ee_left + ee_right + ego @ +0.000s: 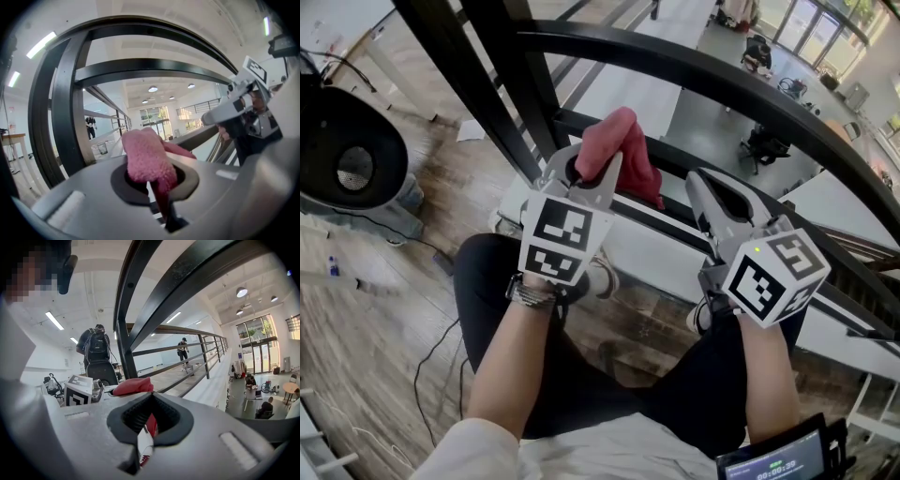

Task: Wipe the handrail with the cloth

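Left forearm [511,366] nearest the lens. Left gripper [581,173]: jaws pinched on 1 pink cloth [621,150], which stands up beyond them. Right gripper [708,187]: jaws pressed together, nothing held. 1 black handrail [703,75] runs left to right, above and beyond the cloth, apparently not touching. Judgement: the left gripper must raise the cloth onto the rail, then wipe lengthwise.

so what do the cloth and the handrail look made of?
Cloth: pink and matte with a soft fuzzy pile, and it droops limply. It looks like microfibre or terry.
Handrail: black, smooth and semi-gloss, with light streaks along it. It is probably painted metal, though the coating hides the base.
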`<state>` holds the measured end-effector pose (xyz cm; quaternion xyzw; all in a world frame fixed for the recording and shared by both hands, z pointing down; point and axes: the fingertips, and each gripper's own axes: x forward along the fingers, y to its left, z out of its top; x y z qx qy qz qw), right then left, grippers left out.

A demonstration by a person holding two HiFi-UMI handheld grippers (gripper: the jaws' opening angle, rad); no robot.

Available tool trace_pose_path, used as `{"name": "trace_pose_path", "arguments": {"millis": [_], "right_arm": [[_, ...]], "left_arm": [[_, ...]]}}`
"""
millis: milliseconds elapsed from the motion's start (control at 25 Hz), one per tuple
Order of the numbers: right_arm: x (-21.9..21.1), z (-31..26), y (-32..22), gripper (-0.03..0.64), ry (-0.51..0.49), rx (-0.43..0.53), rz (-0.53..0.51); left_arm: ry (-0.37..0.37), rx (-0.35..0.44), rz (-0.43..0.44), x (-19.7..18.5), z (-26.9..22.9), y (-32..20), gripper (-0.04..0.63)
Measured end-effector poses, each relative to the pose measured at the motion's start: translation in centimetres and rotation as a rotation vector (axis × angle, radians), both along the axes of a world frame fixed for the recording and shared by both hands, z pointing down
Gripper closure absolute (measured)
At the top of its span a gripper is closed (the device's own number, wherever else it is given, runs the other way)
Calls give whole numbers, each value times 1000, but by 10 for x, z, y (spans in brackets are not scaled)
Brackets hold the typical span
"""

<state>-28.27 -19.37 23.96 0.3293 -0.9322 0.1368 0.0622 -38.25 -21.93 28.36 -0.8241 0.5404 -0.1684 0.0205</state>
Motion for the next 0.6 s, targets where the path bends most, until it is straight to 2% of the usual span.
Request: {"name": "trace_pose_path", "arguments": {"millis": [200,600], "right_arm": [[1,0,-2,615,-1,0,4],[8,-1,-3,615,-3,2,15]], "left_arm": [[11,-17,10,2,1,-1,565],[-16,-28,75,30,-1,3,565]]}}
